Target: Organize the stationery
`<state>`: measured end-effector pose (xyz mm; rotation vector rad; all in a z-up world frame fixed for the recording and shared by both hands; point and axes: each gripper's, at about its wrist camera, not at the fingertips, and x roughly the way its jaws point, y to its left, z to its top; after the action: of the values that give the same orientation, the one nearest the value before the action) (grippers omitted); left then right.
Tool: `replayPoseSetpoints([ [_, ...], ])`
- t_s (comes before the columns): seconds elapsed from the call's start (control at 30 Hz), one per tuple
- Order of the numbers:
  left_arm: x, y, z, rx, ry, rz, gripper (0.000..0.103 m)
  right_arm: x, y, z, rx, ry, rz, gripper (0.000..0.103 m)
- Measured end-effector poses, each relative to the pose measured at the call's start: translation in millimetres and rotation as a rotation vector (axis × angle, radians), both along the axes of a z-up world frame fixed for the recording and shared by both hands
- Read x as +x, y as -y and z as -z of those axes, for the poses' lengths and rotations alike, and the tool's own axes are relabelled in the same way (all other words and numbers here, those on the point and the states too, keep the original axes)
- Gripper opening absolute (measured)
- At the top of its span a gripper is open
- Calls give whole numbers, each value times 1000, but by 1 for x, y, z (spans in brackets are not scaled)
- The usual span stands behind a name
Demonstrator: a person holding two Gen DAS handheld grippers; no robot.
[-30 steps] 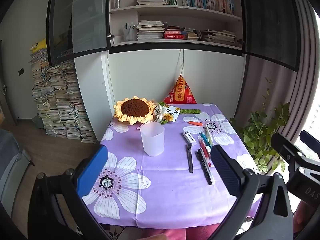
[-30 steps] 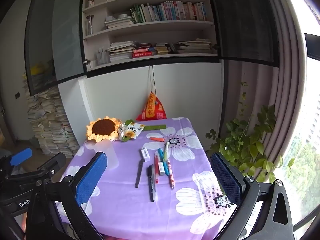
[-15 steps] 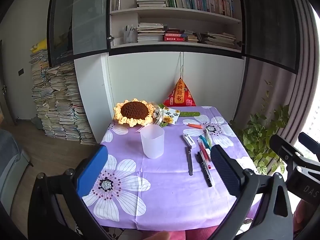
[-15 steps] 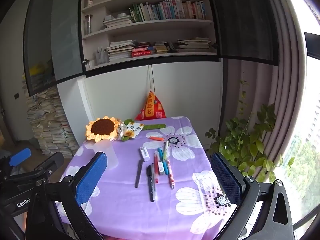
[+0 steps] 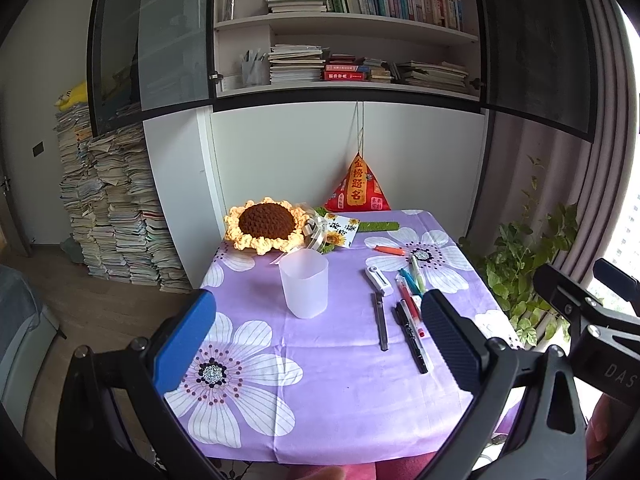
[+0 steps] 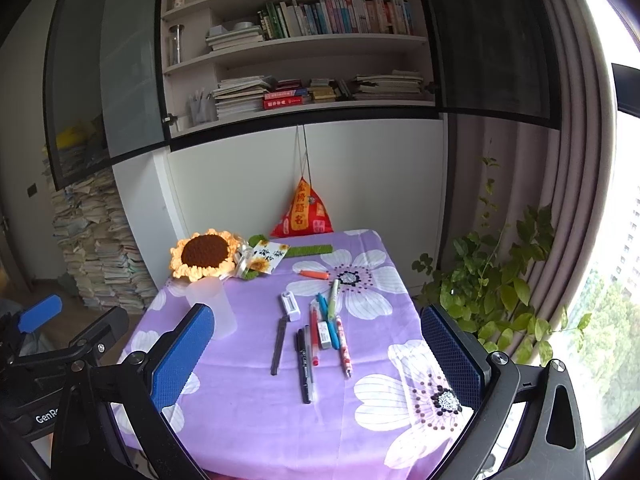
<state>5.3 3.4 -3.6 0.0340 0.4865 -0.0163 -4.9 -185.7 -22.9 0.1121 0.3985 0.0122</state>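
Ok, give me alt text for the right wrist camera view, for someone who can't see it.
An open right gripper hovers above a purple flowered tablecloth where pens and markers lie loose beside an empty translucent cup. A crocheted sunflower sits at the table's far edge, bookshelves behind.

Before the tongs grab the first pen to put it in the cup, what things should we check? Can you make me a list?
1. Left tongs open and holding nothing: ok.
2. Right tongs open and holding nothing: ok.
3. Cup standing upright on the purple tablecloth, mouth up: ok.
4. Cup empty inside: cannot tell, its wall is frosted.
5. Black marker lying flat nearest the tongs, with nothing on top of it: ok.
6. Room to grip it alone: not ok, a clear pen lies right alongside it.
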Motion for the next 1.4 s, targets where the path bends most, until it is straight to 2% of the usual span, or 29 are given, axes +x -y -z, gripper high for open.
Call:
replayPoseSetpoints([
  [0.4, 3, -1, 1, -10, -1, -4, 102, 8, -3, 12, 6, -5, -12, 103],
  [0.73, 5, 4, 3, 0, -12, 13, 102, 6, 1, 12, 10, -11, -32, 103],
  [1.1, 6, 6, 6, 4, -20, 18, 102, 7, 1, 11, -24, -11, 9, 103],
  [1.23, 6, 7, 7, 5, -24, 18, 102, 5, 5, 11, 1, -7, -3, 103],
  [1.4, 7, 6, 9, 7, -35, 12, 102, 5, 1, 12, -34, 2, 4, 103],
])
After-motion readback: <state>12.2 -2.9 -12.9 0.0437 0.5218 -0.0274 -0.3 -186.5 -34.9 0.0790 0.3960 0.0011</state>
